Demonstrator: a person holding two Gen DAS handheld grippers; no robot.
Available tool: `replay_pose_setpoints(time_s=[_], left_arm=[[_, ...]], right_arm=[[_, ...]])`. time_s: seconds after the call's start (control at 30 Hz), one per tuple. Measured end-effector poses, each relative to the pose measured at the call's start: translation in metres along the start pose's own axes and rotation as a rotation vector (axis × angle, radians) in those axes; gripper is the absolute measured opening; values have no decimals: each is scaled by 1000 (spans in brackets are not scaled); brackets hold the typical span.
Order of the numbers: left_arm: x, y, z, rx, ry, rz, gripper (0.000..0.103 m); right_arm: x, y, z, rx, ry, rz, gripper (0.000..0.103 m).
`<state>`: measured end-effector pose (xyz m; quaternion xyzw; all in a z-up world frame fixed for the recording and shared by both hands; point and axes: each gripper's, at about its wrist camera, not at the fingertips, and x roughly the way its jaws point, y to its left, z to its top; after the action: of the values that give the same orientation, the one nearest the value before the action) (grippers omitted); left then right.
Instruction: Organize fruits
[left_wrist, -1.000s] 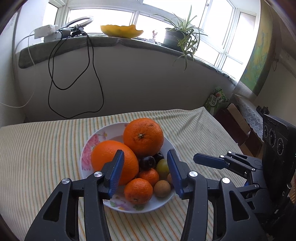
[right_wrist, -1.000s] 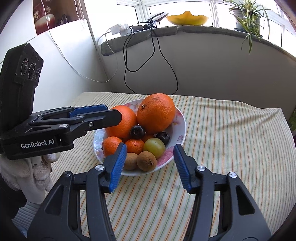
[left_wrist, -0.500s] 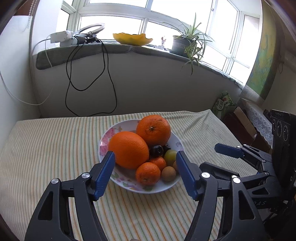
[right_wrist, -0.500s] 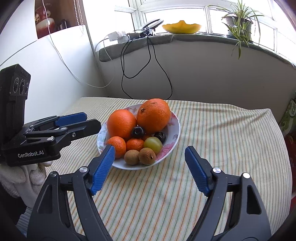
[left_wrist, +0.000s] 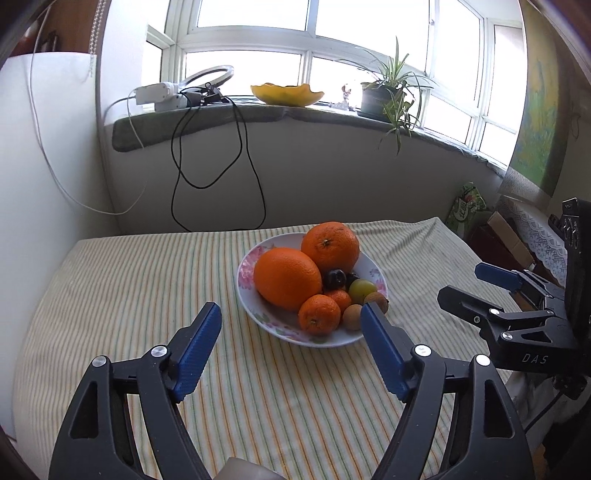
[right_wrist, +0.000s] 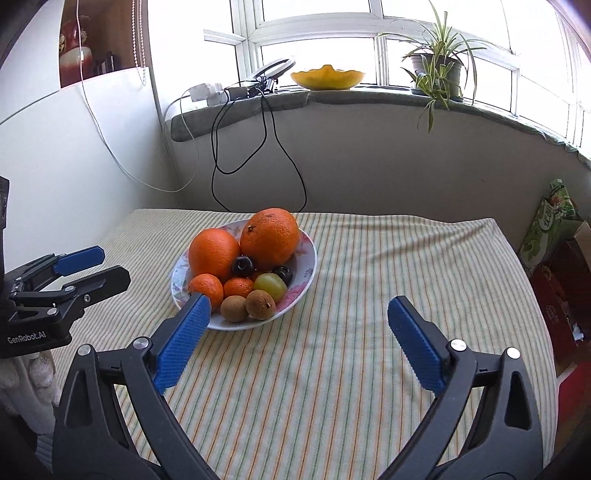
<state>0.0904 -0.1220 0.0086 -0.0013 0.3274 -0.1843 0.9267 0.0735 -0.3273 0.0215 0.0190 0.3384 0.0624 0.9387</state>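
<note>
both of your black grippers have backed away from the flowered white plate (right_wrist: 308, 266) of oranges and small fruit; left gripper (left_wrist: 291, 332) and right gripper (right_wrist: 299, 317) are spreading wider, empty, leaving the pile settled mid-table.

Fruit (left_wrist: 288, 277) in plate (left_wrist: 246, 301) — on table (left_wrist: 129, 295)

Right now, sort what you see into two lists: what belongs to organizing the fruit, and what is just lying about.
Belongs to the job:
- floral plate
- two large oranges
- two mandarins
- two dark plums
- green grape
- two brown longans

Just lying about:
- yellow dish on the sill
- potted plant
- black cables
- ring light
- boxes beside the table
</note>
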Motion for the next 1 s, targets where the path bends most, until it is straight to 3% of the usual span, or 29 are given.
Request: replay_pose_setpoints(time_s=[1.0], left_arm=[[-4,-6,-4,9,-6,16,78]], right_arm=[[-4,3,-3,10,4,3,99]])
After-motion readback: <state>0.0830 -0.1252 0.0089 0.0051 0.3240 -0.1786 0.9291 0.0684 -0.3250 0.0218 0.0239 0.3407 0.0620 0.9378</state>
